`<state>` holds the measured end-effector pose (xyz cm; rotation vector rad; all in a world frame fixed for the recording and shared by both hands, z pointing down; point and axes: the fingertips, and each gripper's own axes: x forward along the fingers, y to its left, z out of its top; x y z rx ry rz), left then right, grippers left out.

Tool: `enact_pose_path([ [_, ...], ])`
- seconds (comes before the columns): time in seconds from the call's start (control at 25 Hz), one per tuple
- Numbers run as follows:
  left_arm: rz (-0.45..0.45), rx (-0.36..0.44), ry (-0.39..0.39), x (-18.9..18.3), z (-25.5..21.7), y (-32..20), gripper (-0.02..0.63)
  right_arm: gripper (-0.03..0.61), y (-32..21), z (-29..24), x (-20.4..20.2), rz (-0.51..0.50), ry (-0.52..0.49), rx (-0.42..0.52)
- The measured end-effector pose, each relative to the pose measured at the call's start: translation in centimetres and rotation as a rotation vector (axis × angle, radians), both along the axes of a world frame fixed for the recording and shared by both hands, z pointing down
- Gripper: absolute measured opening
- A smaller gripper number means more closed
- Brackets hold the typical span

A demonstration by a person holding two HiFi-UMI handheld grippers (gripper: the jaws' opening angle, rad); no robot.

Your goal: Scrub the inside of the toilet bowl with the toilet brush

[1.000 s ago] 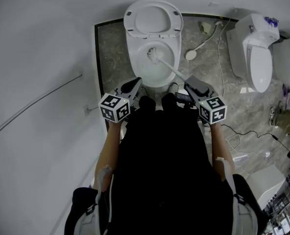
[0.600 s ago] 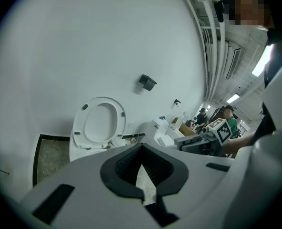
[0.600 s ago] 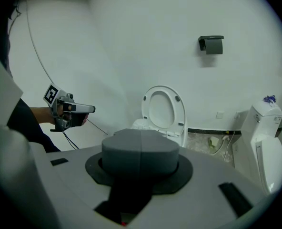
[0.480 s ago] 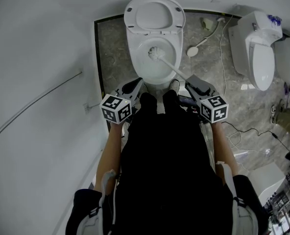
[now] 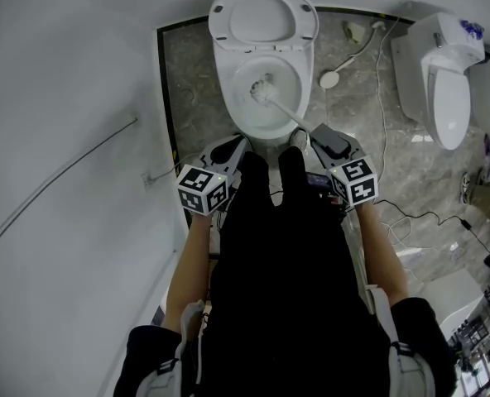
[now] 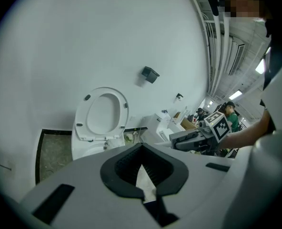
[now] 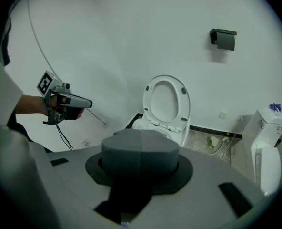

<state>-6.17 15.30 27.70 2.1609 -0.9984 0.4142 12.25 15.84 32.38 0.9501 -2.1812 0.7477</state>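
We see the toilet brush (image 5: 282,110) lying on a slant. In the head view its long axis runs from the right gripper (image 5: 318,131) up and leftward, and its round bristled head (image 5: 261,89) points down into the toilet bowl (image 5: 231,98), near the middle. The handle is a thin, straight white rod. The bowl is glossy, white and oval, with its seat (image 5: 263,16) tipped up against the wall. The right gripper's grey pads are pressed together, clamped on the handle's near end. The left gripper (image 6: 142,170) hangs near the bowl's front rim; its black ribbed pads are parted by a narrow wedge and hold nothing. The grey marbled floor (image 5: 191,81) surrounds the toilet.
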Motion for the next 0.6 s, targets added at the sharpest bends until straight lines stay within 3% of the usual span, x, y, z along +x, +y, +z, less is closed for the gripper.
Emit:
enact_pose_path([
  [0.6,-0.001,-0.054,-0.028,-1.3,4.5,-0.9,0.007,0.15,-1.3,6.3,-2.0,-0.032,0.096,-0.025],
])
